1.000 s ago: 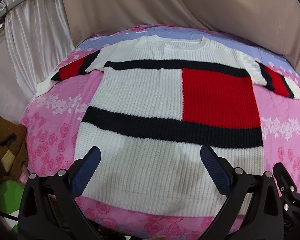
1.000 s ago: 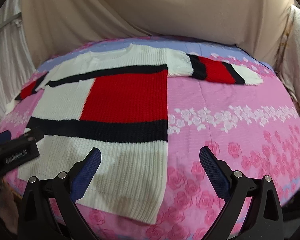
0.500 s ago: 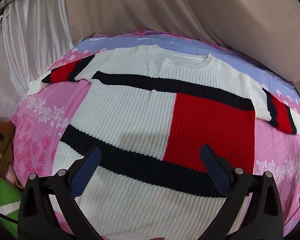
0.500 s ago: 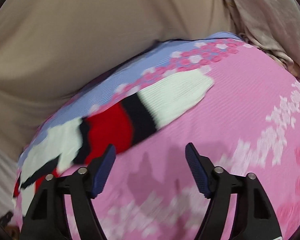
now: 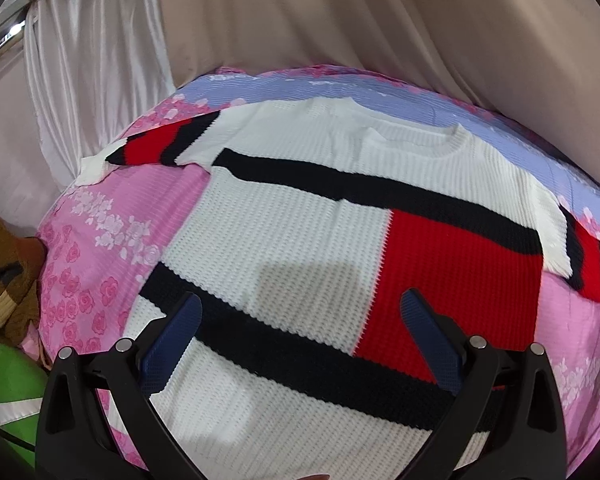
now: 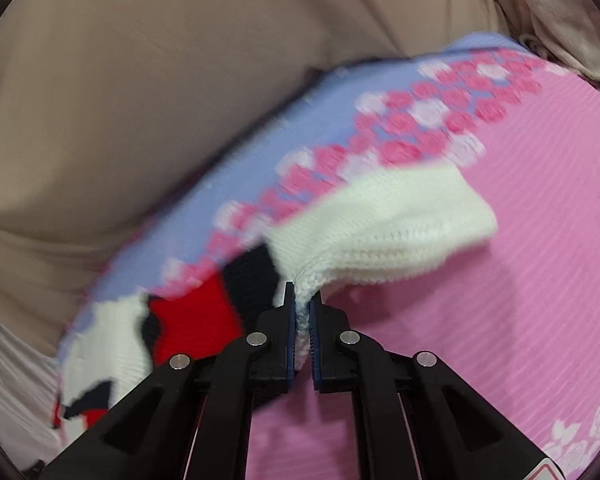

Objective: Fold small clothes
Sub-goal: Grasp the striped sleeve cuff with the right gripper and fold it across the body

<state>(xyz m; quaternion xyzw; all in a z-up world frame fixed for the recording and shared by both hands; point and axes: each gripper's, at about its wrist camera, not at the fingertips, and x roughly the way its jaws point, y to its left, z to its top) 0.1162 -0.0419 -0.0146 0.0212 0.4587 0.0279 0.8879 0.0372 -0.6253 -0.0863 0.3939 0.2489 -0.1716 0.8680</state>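
A small knit sweater (image 5: 300,240), white with black bands and a red block, lies flat and face up on the bed, neck away from me. My left gripper (image 5: 300,312) is open and empty, hovering over the sweater's lower middle. My right gripper (image 6: 302,304) is shut on the white cuff end of the sweater's right sleeve (image 6: 384,224), which is lifted slightly off the bed; the sleeve's black and red stripes (image 6: 204,308) trail to the left. That sleeve also shows at the right edge of the left wrist view (image 5: 588,264).
The bed has a pink floral cover (image 5: 100,248) with a lilac band (image 5: 380,92) at the far side. Beige and white curtains (image 5: 340,20) hang behind. A brown garment (image 5: 4,264) and a green item (image 5: 8,392) lie off the bed's left edge.
My right gripper has closed on the sleeve's white cuff and lifted it; it was open above the sleeve before. My left gripper has moved forward over the sweater, still open.
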